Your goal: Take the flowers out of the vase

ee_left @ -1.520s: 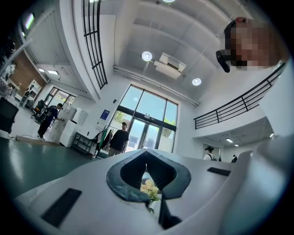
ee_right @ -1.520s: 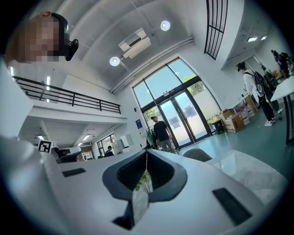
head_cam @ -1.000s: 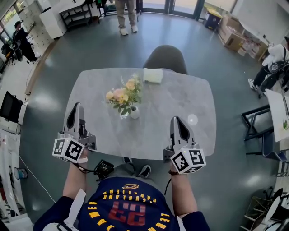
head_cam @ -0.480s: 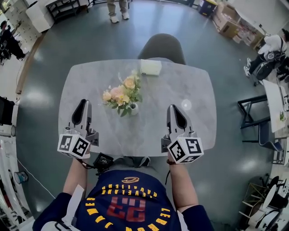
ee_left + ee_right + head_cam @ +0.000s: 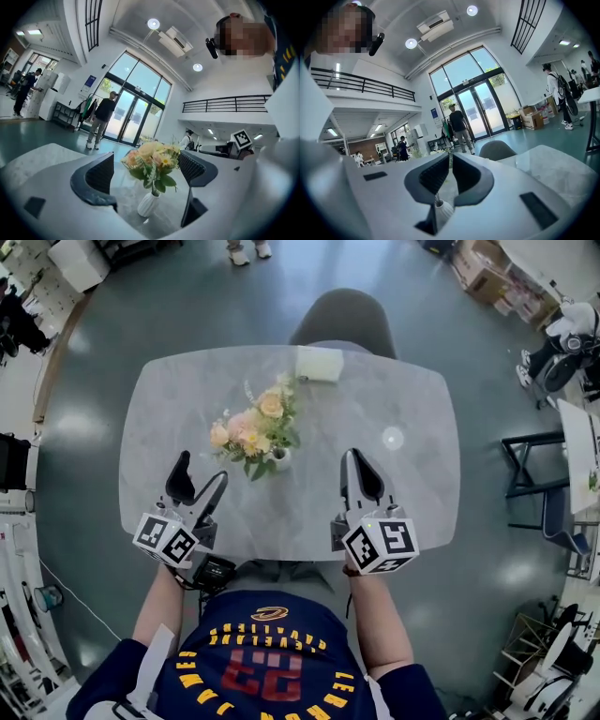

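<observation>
A bunch of peach, pink and yellow flowers [image 5: 253,430] stands in a small white ribbed vase [image 5: 279,458] near the middle of the grey marble table [image 5: 412,390]. My left gripper [image 5: 199,480] hovers over the table's near left edge, apart from the vase. Its jaws are opening and nothing is between them. In the left gripper view [image 5: 149,171] the flowers [image 5: 152,158] and vase [image 5: 147,205] show further off, framed by the jaws. My right gripper [image 5: 354,463] is shut and empty, right of the vase; its view [image 5: 450,164] shows the vase [image 5: 444,209] beyond.
A white box [image 5: 319,364] lies at the table's far edge, with a grey chair [image 5: 340,320] behind it. Black-framed furniture [image 5: 530,486] stands to the right and cardboard boxes [image 5: 487,282] at the top right. People stand around the hall.
The left jaws have gone from shut to wide apart. Both grippers have moved forward and lower towards the table, the left one turning inward towards the vase.
</observation>
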Demonstrator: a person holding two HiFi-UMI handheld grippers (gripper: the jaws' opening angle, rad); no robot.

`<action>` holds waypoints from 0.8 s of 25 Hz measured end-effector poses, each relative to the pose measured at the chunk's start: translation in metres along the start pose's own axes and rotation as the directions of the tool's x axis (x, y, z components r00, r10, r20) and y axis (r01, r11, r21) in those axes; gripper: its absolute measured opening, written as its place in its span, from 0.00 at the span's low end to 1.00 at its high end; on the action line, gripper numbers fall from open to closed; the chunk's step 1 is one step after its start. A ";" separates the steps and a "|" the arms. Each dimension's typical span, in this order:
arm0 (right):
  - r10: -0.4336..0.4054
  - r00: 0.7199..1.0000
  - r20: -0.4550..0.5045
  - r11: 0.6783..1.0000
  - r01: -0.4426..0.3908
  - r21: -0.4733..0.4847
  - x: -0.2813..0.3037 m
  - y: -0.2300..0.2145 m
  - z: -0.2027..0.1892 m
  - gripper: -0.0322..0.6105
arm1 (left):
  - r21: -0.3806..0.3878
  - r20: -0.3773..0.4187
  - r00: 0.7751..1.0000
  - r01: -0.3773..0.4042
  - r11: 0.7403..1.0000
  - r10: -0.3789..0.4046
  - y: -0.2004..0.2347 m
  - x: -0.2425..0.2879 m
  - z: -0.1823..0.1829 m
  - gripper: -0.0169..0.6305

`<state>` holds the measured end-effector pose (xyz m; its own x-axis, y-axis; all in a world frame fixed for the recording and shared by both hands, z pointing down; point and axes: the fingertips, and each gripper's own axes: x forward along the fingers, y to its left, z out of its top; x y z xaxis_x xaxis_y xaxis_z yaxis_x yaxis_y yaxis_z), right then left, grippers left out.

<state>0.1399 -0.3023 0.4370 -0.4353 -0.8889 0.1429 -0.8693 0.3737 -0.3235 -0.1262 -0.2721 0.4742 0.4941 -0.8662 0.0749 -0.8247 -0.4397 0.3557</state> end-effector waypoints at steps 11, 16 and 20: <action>0.028 0.999 -0.030 0.999 -0.027 0.034 0.020 -0.019 -0.013 0.06 | 0.004 -0.207 0.977 0.058 0.998 -0.056 -0.014 0.028 -0.097 0.77; 0.006 0.999 -0.052 0.999 -0.004 0.046 0.015 -0.029 -0.020 0.06 | 0.010 -0.288 0.955 0.076 0.997 -0.070 -0.013 0.048 -0.130 0.76; -0.013 0.998 -0.061 0.999 0.016 0.051 0.009 -0.040 -0.023 0.06 | 0.033 -0.343 0.936 0.099 0.995 -0.082 -0.019 0.064 -0.148 0.76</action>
<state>0.1652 -0.3190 0.4729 -0.4371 -0.8760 0.2038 -0.8632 0.3449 -0.3687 -0.0380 -0.2844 0.6106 0.6241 -0.6934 0.3602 -0.7804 -0.5307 0.3305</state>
